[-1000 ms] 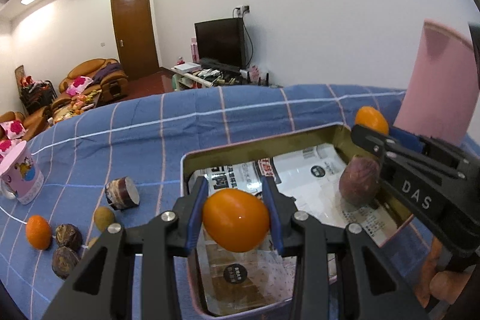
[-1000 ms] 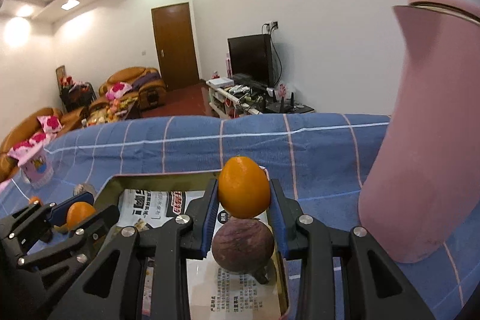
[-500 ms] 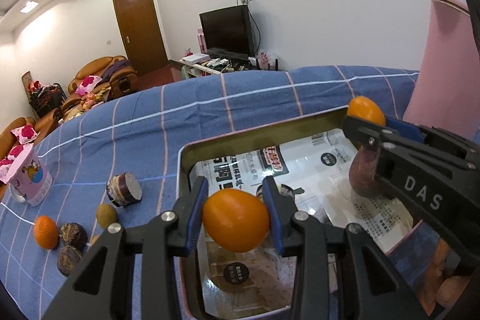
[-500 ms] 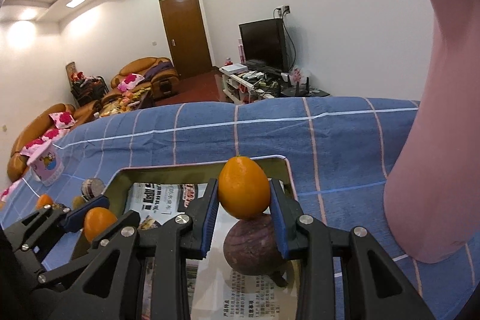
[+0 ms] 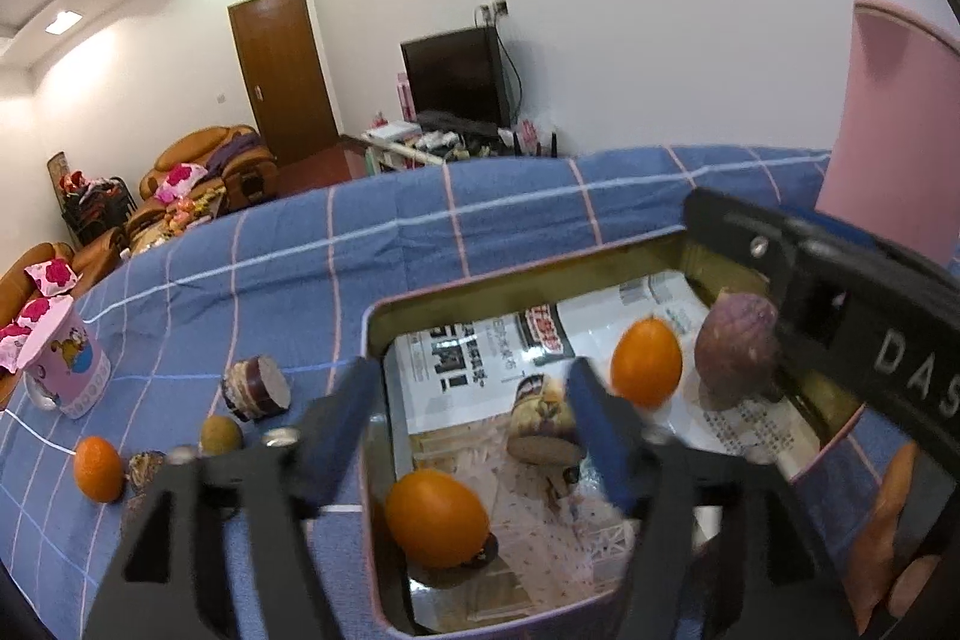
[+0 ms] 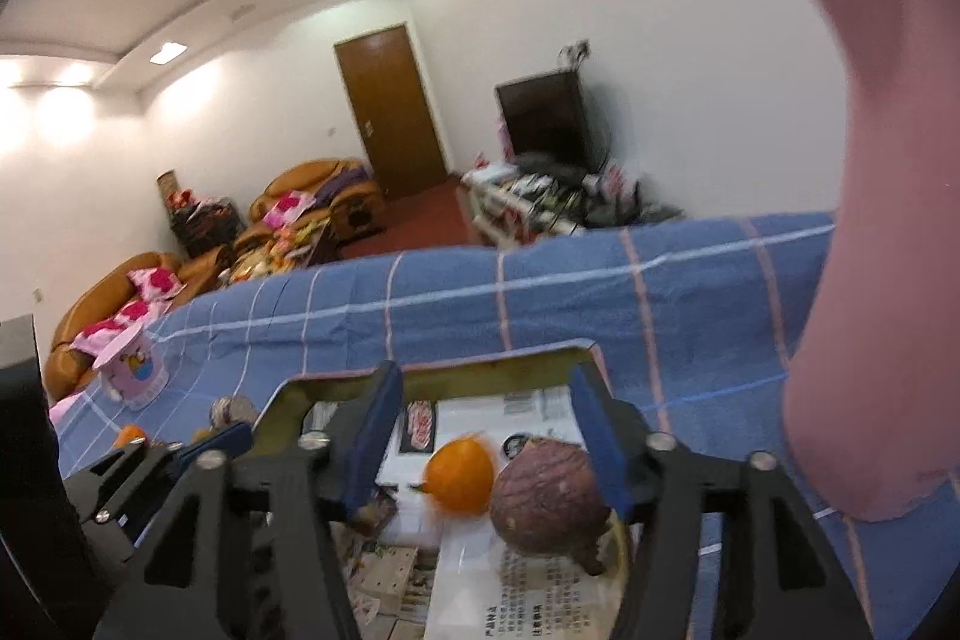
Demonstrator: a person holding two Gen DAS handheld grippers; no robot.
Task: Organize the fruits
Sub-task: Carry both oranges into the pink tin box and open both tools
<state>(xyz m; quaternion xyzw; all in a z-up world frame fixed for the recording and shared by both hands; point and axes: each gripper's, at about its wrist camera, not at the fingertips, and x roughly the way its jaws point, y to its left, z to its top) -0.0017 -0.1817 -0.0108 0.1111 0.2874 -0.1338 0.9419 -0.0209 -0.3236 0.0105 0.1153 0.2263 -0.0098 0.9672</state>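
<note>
We are holding both the left gripper (image 5: pixel 474 424) and the right gripper (image 6: pixel 486 436) spread wide and empty above the tin tray (image 5: pixel 372 334), where one orange (image 5: pixel 435 517) is lying near the near-left corner and another orange (image 5: pixel 647 361) beside the purple fruit (image 5: pixel 737 358) toward the far-right corner.

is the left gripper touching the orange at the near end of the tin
Apart. The left wrist view shows the left gripper open, its blue pads spread wide, and the orange lying below them in the tin.
</note>
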